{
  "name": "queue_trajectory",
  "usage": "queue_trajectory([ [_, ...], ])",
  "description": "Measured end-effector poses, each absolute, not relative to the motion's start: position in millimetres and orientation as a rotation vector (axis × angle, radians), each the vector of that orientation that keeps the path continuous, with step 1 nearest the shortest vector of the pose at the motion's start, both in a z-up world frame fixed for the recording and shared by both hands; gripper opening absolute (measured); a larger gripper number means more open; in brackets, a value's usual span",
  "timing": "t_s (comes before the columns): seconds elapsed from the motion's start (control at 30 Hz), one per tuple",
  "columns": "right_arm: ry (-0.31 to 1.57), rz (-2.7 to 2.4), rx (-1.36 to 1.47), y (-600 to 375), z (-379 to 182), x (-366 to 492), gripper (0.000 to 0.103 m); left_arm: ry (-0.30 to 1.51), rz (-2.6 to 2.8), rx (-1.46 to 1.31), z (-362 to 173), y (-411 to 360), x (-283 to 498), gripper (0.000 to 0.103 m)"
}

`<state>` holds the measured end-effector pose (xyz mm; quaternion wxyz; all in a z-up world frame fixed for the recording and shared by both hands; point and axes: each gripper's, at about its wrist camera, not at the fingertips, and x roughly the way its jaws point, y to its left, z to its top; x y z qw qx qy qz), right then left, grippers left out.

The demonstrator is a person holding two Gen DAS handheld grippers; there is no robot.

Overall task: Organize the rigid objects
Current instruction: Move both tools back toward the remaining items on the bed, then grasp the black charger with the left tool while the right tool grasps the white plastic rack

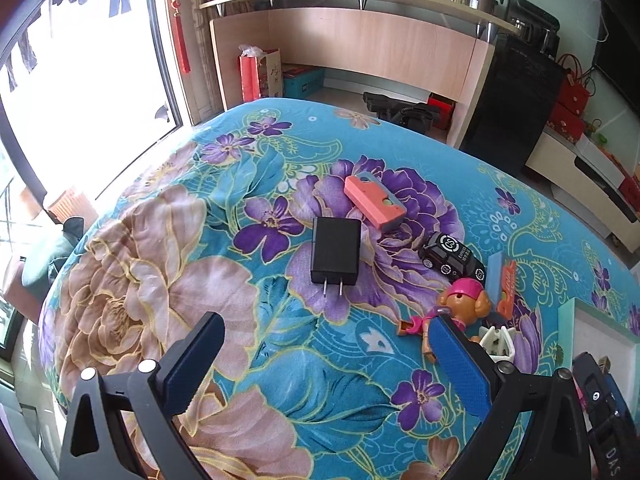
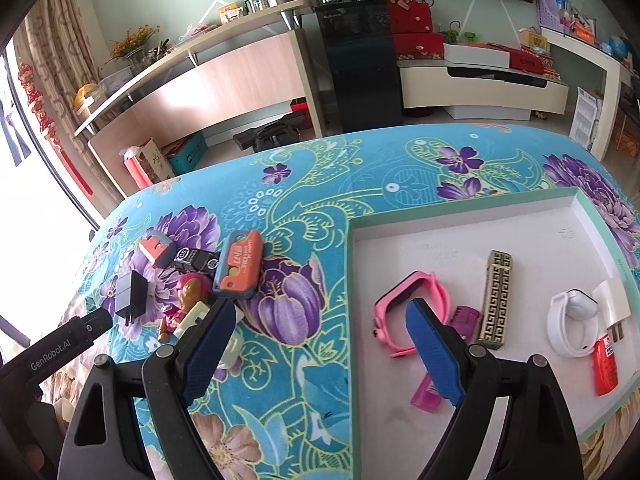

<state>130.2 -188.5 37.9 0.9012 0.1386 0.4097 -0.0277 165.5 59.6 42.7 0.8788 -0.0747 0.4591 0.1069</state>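
1. My left gripper (image 1: 332, 360) hangs over the floral turquoise blanket (image 1: 280, 380) that covers the bench, its jaws spread wide and holding nothing.
2. Just ahead of it lies the black rectangular plug adapter (image 1: 335, 250), flat on the cloth with its two metal prongs pointing back toward me.
3. Beyond the adapter, toward the far edge, rests a salmon-pink and grey plastic block (image 1: 375, 201); a small black toy car (image 1: 452, 257) sits to its right.
4. Near my left gripper's right finger lies an orange toy dog with a pink cap (image 1: 460, 300), with a cream plastic piece (image 1: 496, 344) and an orange-and-blue plastic case (image 1: 505, 280) close by.
5. My right gripper (image 2: 320, 332) also has its jaws wide and empty, straddling the left wall of the shallow white tray with a pale green rim (image 2: 460, 206).
6. Inside the tray lie a pink child's watch (image 2: 404, 312), a magenta plastic comb (image 2: 430, 392), a gold-and-black patterned rectangular box (image 2: 496, 300), a white wristband (image 2: 570, 320), a white plug adapter (image 2: 612, 304) and a red tube (image 2: 604, 368).
7. The tray sits toward the bench's right edge; the loose items cluster to its left.
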Motion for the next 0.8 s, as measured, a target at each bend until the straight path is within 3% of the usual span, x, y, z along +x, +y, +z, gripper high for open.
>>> queue_trajectory([
  [0.8, 0.982, 0.060, 0.117, -111.7, -15.1, 163.6, 0.087, 1.014, 0.270, -0.222, 21.4, 100.9, 169.1, 0.103],
])
